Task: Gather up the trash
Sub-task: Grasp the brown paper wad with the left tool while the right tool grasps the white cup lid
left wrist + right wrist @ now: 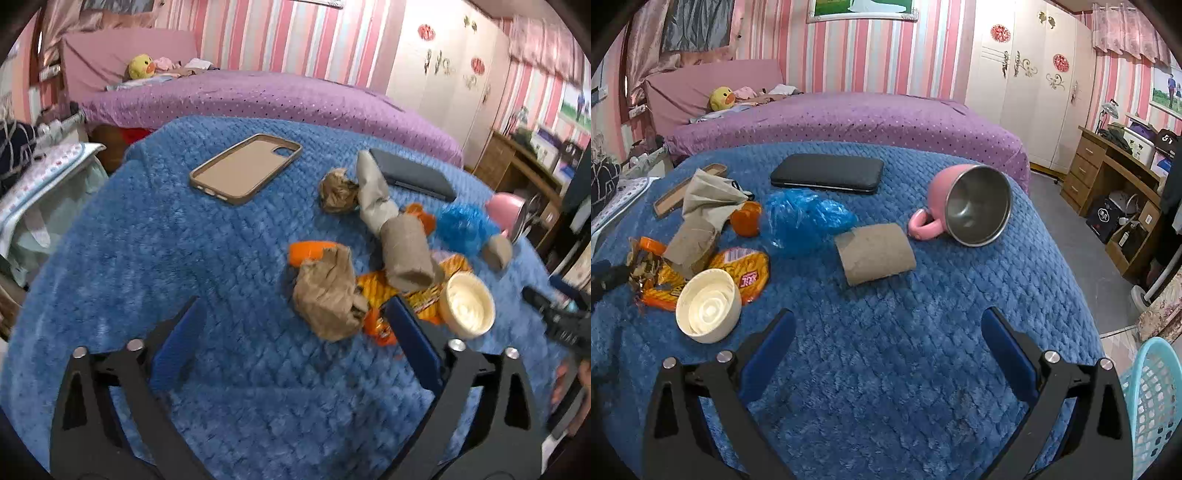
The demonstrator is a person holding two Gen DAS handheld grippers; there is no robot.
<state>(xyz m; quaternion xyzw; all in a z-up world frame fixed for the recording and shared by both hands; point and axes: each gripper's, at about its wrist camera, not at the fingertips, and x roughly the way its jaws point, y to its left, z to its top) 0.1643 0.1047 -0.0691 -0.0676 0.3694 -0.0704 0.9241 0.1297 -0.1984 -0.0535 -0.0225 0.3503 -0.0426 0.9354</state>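
A blue quilted blanket (886, 369) covers the table, and both grippers tilt down toward it. The left gripper (291, 314) stands spread, nothing between its blue pads – its right finger sits just beside a crumpled brown paper bag (327, 295). The right gripper (888, 328) is also spread and empty, nearest a flattened cardboard tube (874, 254). A cream plastic lid (708, 310) rests against orange snack wrappers (742, 266).

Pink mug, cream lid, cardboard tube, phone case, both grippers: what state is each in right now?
pink mug: tipped on its side, empty
cream lid: upside down, hollow side up
cardboard tube: lying flat, squashed
phone case: empty, inside facing up
left gripper: open, nothing held
right gripper: open, nothing held
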